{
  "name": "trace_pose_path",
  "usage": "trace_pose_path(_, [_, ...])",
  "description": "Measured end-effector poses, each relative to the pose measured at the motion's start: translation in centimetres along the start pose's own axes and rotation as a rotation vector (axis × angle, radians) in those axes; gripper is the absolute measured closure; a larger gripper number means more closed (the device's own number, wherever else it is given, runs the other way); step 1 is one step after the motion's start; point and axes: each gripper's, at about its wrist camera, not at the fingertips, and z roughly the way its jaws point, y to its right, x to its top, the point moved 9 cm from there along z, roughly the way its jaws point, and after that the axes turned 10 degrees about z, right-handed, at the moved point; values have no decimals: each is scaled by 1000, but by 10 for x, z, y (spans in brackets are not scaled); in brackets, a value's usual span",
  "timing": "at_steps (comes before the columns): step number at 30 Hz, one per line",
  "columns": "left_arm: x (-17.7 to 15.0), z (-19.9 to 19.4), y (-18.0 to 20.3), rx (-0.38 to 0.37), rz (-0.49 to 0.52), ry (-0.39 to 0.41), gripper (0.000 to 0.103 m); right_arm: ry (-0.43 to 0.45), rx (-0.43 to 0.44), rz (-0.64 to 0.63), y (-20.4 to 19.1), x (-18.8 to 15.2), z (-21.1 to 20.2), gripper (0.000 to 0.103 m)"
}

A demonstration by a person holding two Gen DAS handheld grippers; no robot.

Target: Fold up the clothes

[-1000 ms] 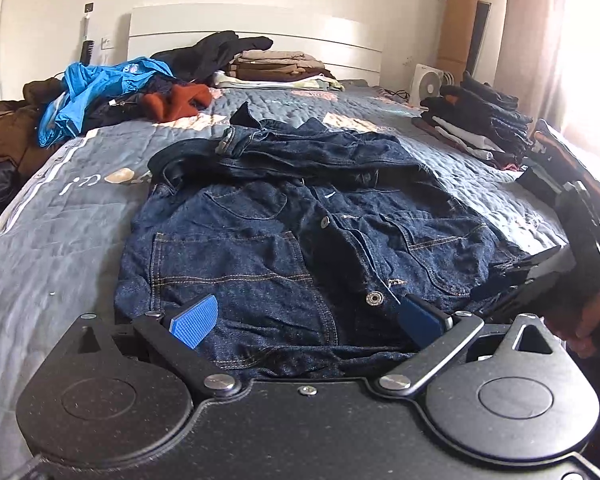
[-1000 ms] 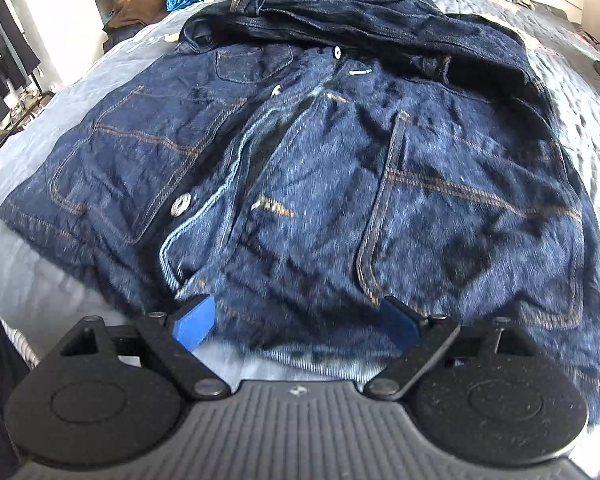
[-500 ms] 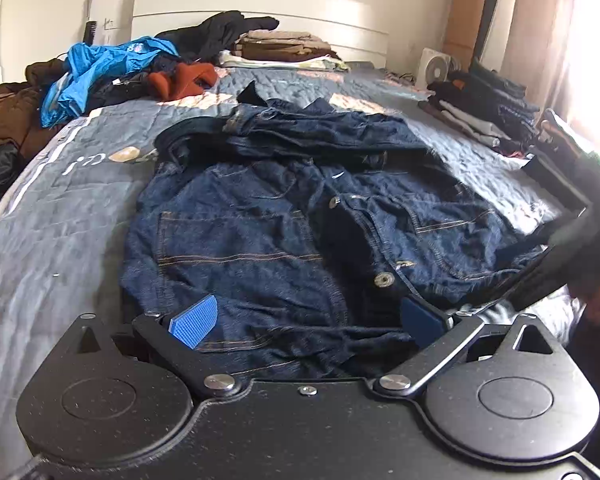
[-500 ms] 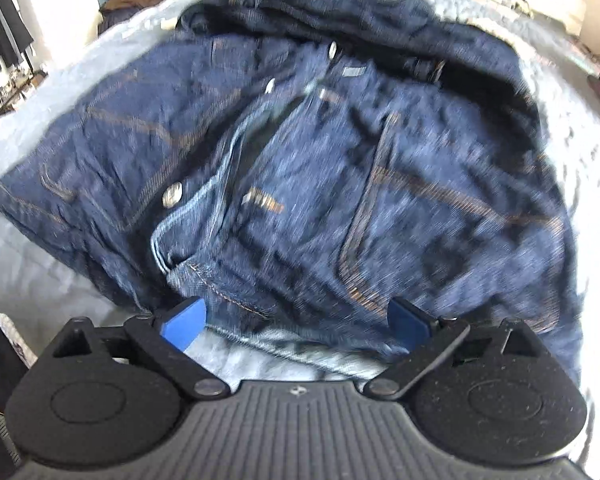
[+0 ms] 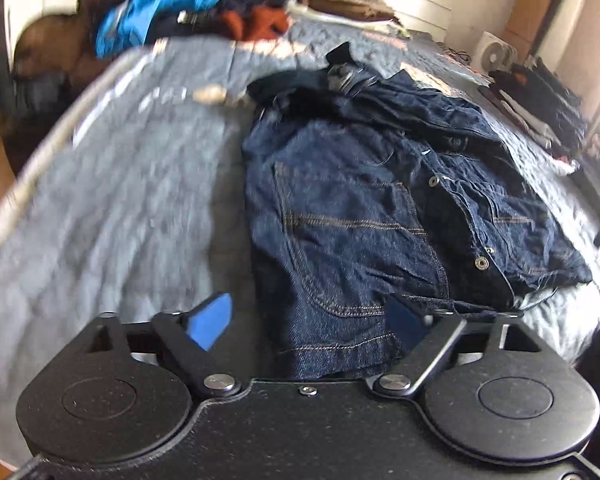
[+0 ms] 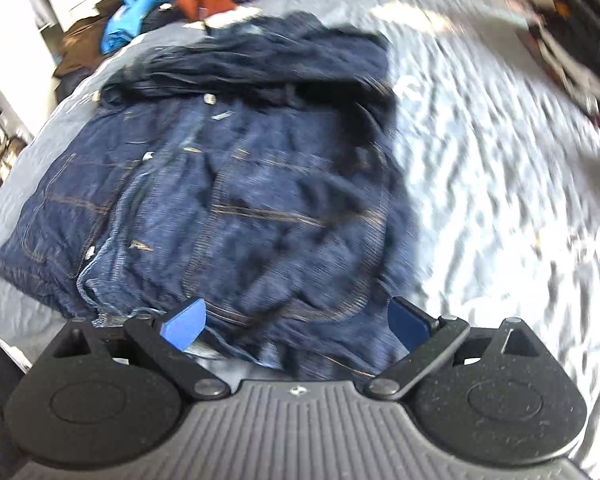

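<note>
A dark blue denim jacket (image 5: 360,208) lies front up and rumpled on the grey quilted bedspread (image 5: 120,200), its sleeves folded across the collar end. My left gripper (image 5: 308,322) hovers over the jacket's near left hem corner. Its jaws are closing, the hem lies below and between the blue pads, and the pads do not press on it. In the blurred right wrist view the jacket (image 6: 228,200) fills the left half. My right gripper (image 6: 296,324) stands open over the near right hem, holding nothing.
Loose clothes are heaped at the head of the bed: a bright blue garment (image 5: 160,4) and a rust one (image 5: 260,20). Folded dark clothes (image 5: 540,96) line the right edge, with a white fan (image 5: 494,54) behind. Bare bedspread (image 6: 480,160) lies right of the jacket.
My left gripper has swung left, so the jacket now sits right of centre, and its jaws have narrowed. My right gripper has moved right and risen; it has left the left wrist view.
</note>
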Motion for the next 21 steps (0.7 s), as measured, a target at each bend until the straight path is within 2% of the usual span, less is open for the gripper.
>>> trace_pose_path(3, [-8, 12, -9, -50, -69, -49, 26, -51, 26, 8, 16, -4, 8, 6])
trace_pose_path(7, [-22, 25, -12, -71, -98, -110, 29, -95, 53, -26, 27, -10, 21, 6])
trace_pose_path(10, [-30, 32, -13, -89, -117, -133, 40, -144, 100, -29, 31, -15, 32, 6])
trace_pose_path(12, [-32, 36, -13, -98, -134, -137, 59, -143, 106, -36, 33, -16, 34, 6])
trace_pose_path(13, [-33, 37, -13, -103, -135, -140, 61, -135, 99, -42, 35, -16, 35, 6])
trace_pose_path(18, [-34, 42, -14, -104, -144, -138, 60, -101, 77, -41, 48, -11, 31, 5])
trace_pose_path(21, [-32, 46, -14, -100, -148, -130, 60, -87, 101, 6, 57, -7, 29, 5])
